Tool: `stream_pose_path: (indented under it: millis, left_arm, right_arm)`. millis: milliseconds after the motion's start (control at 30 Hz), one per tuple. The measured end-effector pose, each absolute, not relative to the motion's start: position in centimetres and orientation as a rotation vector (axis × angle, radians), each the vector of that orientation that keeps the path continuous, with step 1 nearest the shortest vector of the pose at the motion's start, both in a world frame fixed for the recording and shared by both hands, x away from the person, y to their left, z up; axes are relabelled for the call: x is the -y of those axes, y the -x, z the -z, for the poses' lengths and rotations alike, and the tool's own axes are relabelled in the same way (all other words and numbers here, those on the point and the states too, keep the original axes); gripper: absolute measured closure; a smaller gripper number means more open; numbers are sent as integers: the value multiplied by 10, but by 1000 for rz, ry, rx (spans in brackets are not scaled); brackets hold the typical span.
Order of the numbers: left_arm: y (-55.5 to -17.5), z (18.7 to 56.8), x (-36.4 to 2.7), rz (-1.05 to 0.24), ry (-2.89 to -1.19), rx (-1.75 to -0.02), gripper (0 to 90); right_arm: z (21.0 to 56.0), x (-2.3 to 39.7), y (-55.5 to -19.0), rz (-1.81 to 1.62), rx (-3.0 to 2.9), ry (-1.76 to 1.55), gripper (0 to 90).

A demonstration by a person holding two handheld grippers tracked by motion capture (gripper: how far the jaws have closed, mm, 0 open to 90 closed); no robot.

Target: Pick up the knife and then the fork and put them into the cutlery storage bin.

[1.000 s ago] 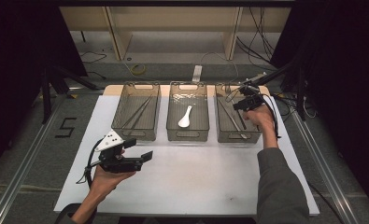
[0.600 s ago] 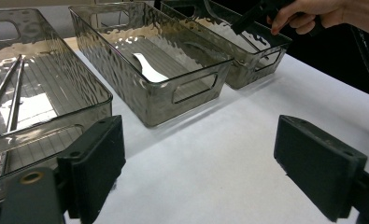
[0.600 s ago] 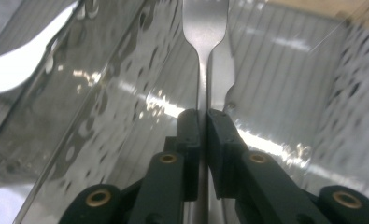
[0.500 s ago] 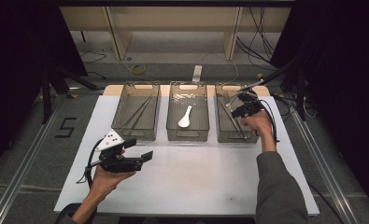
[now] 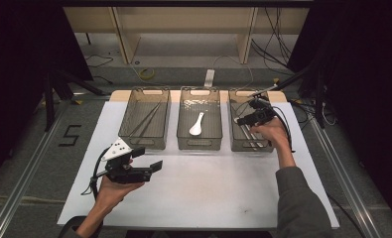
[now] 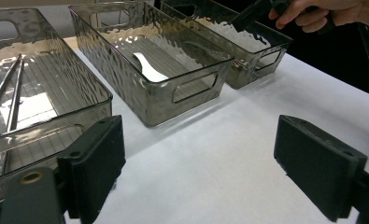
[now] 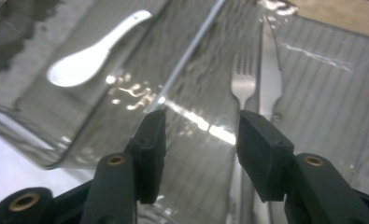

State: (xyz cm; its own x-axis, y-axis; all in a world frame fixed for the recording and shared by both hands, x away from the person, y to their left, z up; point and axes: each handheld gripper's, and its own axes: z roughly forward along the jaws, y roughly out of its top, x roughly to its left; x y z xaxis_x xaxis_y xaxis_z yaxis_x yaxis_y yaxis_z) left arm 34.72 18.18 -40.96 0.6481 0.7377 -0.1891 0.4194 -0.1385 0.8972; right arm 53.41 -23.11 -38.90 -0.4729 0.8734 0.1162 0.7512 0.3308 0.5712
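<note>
Mark on floor: a black "5", left of the white surface, seen in the high view.
Trays, cutlery, claws: no readable text, label or brand on them.

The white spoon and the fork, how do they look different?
The white spoon is white and glossy; the fork is shiny silver metal. The spoon ends in a rounded bowl, while the fork ends in thin prongs. The spoon lies alone in the middle bin; the fork lies in the right bin beside other metal cutlery, below the open right gripper, whose jaws have just been opening with nothing between them. Both lie flat in clear bins.
</note>
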Motion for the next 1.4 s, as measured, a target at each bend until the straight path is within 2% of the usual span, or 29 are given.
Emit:
stream_pose_path:
  millis: [300,733,1400]
  left_arm:
    - [-347,410,-182,-362,-1771,-934,158]
    - [-347,410,-181,-362,-1778,-931,158]
    - [-347,410,-181,-354,-1778,-925,157]
  right_arm:
    - [381,226,-512,-952,-2356,-1412,429]
    - [375,211,-457,-1137,-2291,-1304,348]
    - [390,199,-385,-1377,-2217,-1196,316]
